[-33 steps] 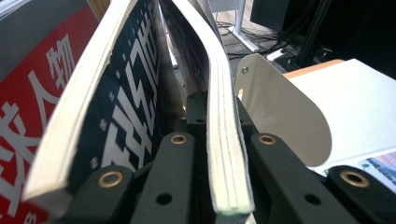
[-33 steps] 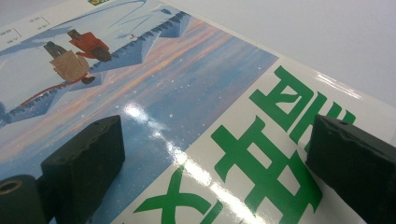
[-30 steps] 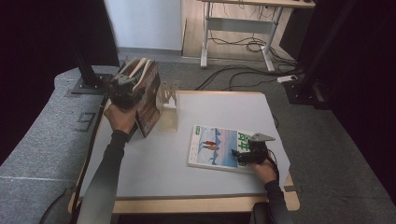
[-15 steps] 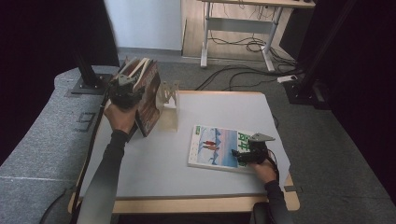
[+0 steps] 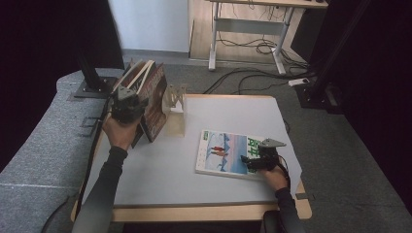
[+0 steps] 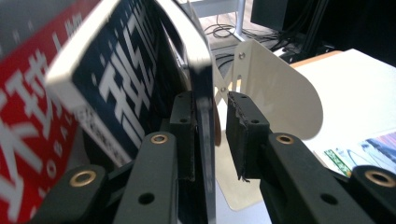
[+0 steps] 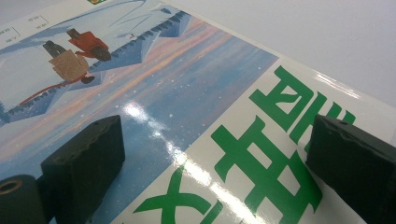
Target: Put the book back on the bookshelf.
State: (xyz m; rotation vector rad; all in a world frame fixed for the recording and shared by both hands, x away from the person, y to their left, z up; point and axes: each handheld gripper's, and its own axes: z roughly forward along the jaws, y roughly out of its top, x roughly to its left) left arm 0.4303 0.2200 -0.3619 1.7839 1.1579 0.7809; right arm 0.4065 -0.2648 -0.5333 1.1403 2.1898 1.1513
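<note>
Several books (image 5: 151, 94) stand leaning against a white bookend (image 5: 176, 110) at the table's far left. My left gripper (image 5: 127, 104) is at their near edge. In the left gripper view a thin dark-blue book (image 6: 116, 79) stands between the jaws of the left gripper (image 6: 210, 105). These jaws have just been opening: one pad lies by the book's edge, the other pad (image 6: 243, 126) stands clear of it. A picture book (image 5: 226, 153) lies flat at the right. My right gripper (image 5: 252, 162) hovers open over its green lettering (image 7: 261, 163), jaws wide apart.
A red-covered book (image 6: 28, 140) stands beside the blue one. The white bookend (image 6: 280, 102) rises just behind the left jaws. Bare white tabletop (image 5: 165, 170) lies between the two hands. Desk legs and cables (image 5: 252, 46) are on the floor beyond the table.
My left gripper has drawn back a little from the standing books toward the person. The right gripper and the flat book have not moved.
</note>
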